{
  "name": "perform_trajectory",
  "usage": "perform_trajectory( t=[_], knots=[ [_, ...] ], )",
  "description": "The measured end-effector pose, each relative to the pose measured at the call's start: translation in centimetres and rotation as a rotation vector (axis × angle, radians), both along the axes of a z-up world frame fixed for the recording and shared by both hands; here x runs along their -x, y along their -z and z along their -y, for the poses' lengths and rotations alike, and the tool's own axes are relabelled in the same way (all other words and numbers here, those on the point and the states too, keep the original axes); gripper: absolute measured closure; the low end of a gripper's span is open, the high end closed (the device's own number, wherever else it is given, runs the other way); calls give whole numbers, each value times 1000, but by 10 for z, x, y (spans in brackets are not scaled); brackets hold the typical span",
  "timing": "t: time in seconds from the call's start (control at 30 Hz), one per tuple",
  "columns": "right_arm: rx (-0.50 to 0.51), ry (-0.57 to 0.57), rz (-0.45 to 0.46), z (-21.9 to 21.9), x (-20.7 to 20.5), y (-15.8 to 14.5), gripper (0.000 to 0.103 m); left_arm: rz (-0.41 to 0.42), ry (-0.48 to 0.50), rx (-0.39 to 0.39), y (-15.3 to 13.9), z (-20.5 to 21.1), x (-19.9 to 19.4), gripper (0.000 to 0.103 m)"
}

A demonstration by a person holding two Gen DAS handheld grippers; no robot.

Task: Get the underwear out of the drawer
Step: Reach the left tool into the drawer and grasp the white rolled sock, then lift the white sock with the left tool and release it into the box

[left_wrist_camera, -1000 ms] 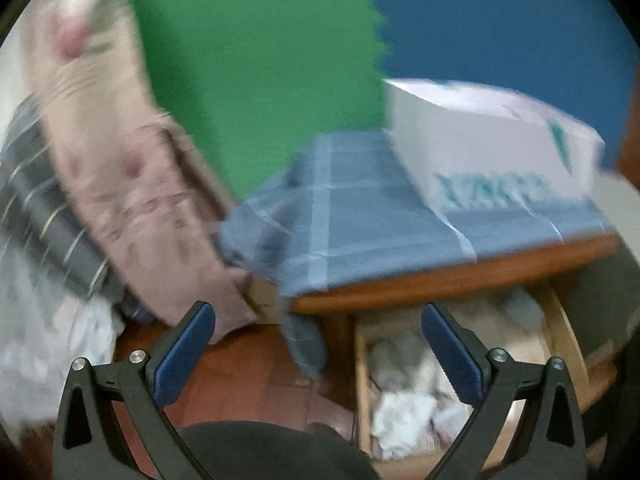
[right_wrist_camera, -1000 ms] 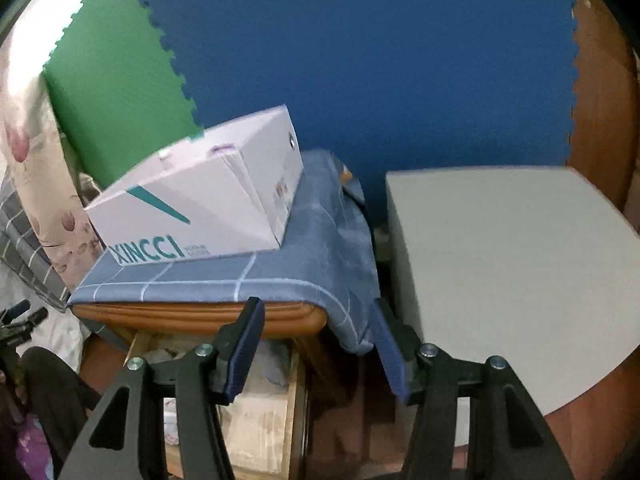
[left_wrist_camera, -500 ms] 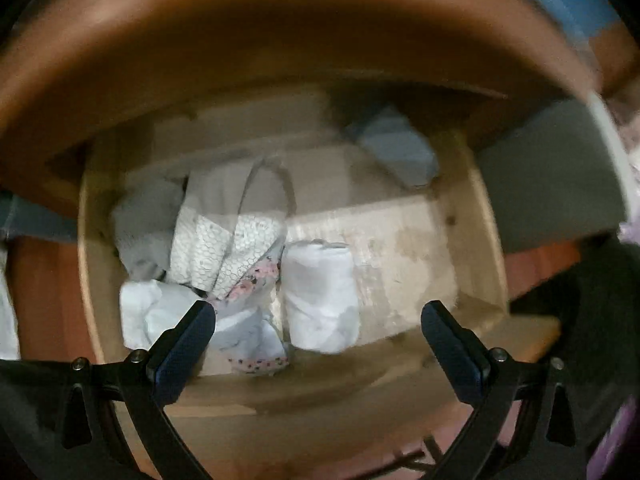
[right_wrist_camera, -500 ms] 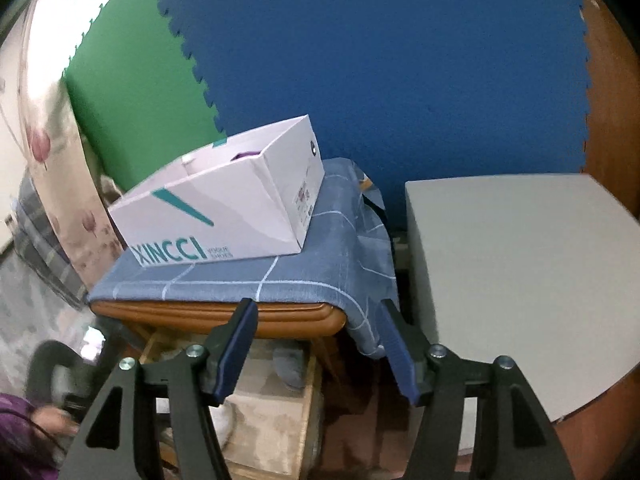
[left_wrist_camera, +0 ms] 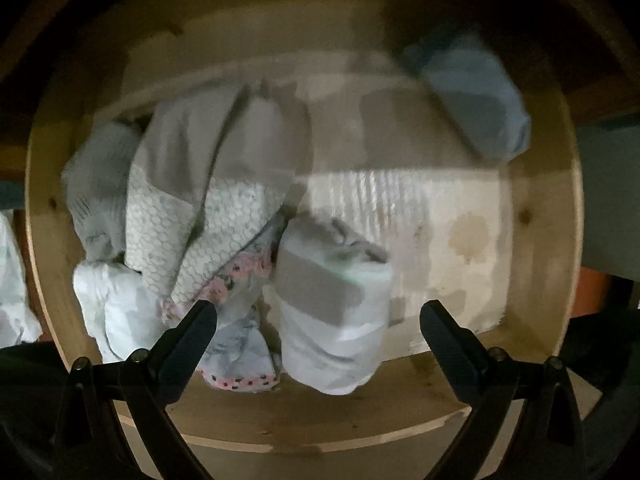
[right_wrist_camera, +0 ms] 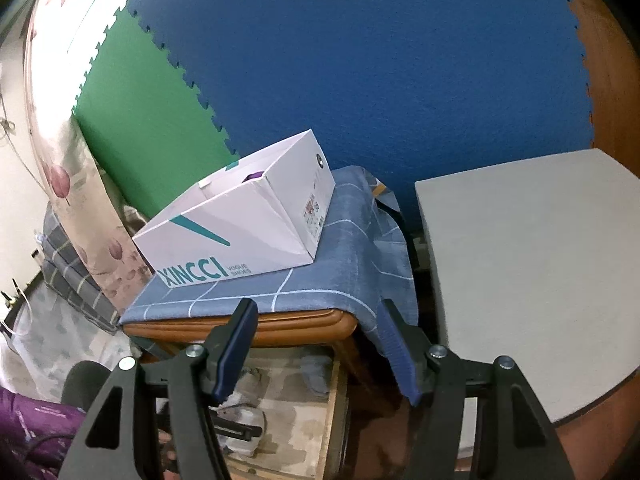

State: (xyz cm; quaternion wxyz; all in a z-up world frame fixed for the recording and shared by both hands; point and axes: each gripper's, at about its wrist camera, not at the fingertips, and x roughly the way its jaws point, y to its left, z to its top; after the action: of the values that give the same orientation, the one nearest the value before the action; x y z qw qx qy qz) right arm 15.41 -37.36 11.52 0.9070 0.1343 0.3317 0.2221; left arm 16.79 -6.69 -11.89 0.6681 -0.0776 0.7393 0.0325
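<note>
Since a second ago my left gripper (left_wrist_camera: 318, 314) swung down over the open drawer (left_wrist_camera: 536, 216), fingers spread, nothing pinched. White rolled underwear (left_wrist_camera: 334, 312) lies between them: soft, light, squashy, so I'd pinch mid-roll. Right gripper (right_wrist_camera: 316, 344), just widened, holds nothing.

Left gripper (left_wrist_camera: 318, 316) lower (over drawer (left_wrist_camera: 320, 428))

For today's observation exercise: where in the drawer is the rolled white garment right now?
In the left wrist view the rolled white garment lies near the drawer's front edge, centre-left, just right of the pink-trimmed piece and between the open left tool's fingers.
</note>
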Motion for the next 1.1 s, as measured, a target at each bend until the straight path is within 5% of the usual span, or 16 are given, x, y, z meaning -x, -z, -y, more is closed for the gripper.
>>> perform_trajectory(
  t=[0.17, 0.33, 0.7, 0.77, 0.83, 1.1],
  knots=[
    [-40, 0, -8, 6, -1, 1, 40, -12, 11, 29, 4, 5, -4, 11],
    [-49, -6, -6, 6, -1, 1, 40, -85, 28, 58, 24, 25, -10, 30],
    [-52, -7, -10, 7, -1, 1, 40, -215, 16, 120, 56, 39, -25, 35],
    [-54, -6, -11, 8, -1, 1, 40, -163, -15, 154, 53, 33, -24, 63],
    [-61, -3, -12, 9, -1, 1, 40, -101, -7, 188, 46, 32, -23, 70],
    [-64, 6, -9, 10, -1, 3, 40, 195, 107, 202, -8, 57, -2, 73]
  ],
)
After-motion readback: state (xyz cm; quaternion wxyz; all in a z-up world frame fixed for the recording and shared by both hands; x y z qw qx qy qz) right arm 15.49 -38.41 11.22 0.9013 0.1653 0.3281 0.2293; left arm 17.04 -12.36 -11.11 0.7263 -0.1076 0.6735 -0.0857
